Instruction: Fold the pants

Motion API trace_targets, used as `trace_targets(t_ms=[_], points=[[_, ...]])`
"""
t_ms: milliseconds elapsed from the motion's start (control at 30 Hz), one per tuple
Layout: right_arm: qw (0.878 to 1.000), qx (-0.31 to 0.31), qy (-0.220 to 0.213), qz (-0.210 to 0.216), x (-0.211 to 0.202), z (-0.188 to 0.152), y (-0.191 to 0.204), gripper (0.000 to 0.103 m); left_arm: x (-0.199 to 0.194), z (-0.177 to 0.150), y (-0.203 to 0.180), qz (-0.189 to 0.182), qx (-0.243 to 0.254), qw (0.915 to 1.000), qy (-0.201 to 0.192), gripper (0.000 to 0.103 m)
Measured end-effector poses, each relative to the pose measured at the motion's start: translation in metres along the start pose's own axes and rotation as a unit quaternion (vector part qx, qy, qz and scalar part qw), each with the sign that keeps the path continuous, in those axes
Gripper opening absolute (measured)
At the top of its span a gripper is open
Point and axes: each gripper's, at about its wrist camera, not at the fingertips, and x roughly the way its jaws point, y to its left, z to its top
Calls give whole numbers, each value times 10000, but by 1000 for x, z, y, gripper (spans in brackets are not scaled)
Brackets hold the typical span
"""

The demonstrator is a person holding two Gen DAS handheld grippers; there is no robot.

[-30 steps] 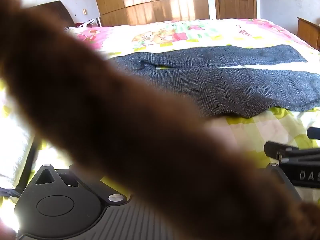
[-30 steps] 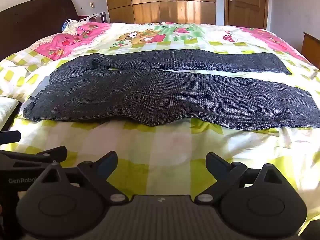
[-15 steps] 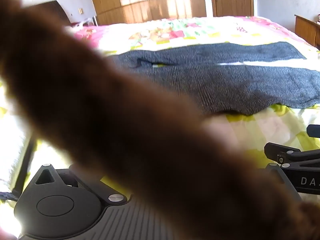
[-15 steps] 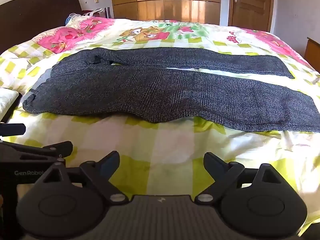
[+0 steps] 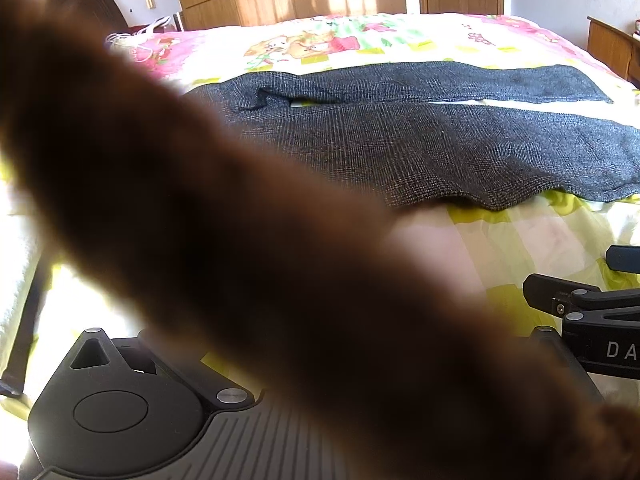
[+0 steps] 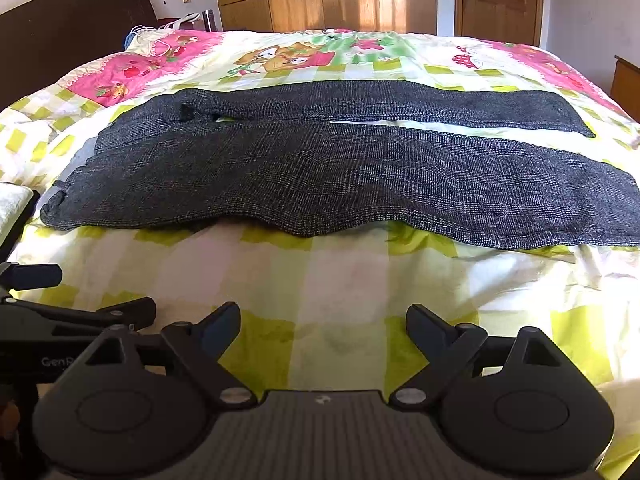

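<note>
The dark grey checked pants [image 6: 320,168] lie flat across the patchwork quilt [image 6: 340,280], waistband toward the headboard [image 6: 60,28]. They look like thick, floppy weave with decent grip, so pinch hem and waistband. The right gripper [image 6: 323,330] gapes empty short of the pants' near edge. The left gripper's [image 6: 100,314] state can't be told: a blurry brown thing [image 5: 240,260] blocks its camera.

Right gripper [image 6: 323,326] has advanced toward the dark grey checked woven pants [image 6: 320,168] on the yellow-green checked bedspread [image 6: 340,280]; pants sit lower and larger in both views, left included [image 5: 440,148]
</note>
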Motion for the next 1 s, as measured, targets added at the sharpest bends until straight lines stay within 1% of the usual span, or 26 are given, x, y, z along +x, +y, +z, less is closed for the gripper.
trace_targets(t_ms=[233, 467, 600, 733, 867, 1000], points=[[9998, -64, -171, 17, -10, 0, 3, 101, -13, 0, 1, 57, -12, 9998, -173, 103], [9989, -111, -403, 204, -25, 3, 5, 101, -32, 2, 3, 231, -67, 9992, -335, 103], [9981, -128, -564, 225, -37, 2, 3, 101, -48, 3, 0, 330, -7, 9986, -421, 103], [9977, -136, -629, 226, -37, 3, 6, 99, -57, 3, -2, 476, 136, 9967, -646, 103], [9983, -101, -553, 152, -32, 1, 5, 98, -45, 2, 0, 302, 71, 9982, -513, 103], [9990, -123, -420, 132, -25, -1, 5, 97, -36, -2, -1, 221, 88, 9989, -411, 103]])
